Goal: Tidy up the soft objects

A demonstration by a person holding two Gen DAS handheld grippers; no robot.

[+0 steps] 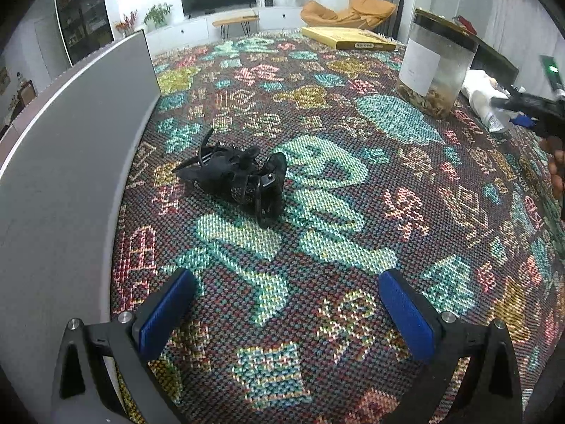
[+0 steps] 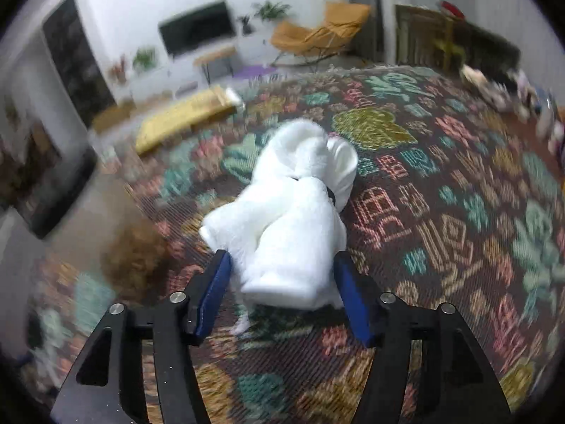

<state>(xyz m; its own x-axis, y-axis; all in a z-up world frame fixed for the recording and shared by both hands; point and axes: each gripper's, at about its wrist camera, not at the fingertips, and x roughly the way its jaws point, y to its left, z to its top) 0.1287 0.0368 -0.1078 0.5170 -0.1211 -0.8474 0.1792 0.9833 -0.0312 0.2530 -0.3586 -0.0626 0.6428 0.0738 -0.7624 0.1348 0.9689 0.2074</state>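
A white plush toy (image 2: 293,219) sits between the blue pads of my right gripper (image 2: 282,282), which is shut on its lower end; the view is blurred by motion. The toy also shows at the far right of the left wrist view (image 1: 483,95), next to the right gripper's black body (image 1: 529,106). A black crumpled soft object with straps (image 1: 236,176) lies on the patterned tablecloth (image 1: 353,212) ahead of my left gripper (image 1: 286,304), which is open, empty and well short of it.
A grey board (image 1: 70,162) stands along the left edge. A clear jar with a black lid (image 1: 434,63) stands at the right, a flat yellow box (image 1: 348,37) at the back. A brown fuzzy blob (image 2: 134,265) lies left of the right gripper.
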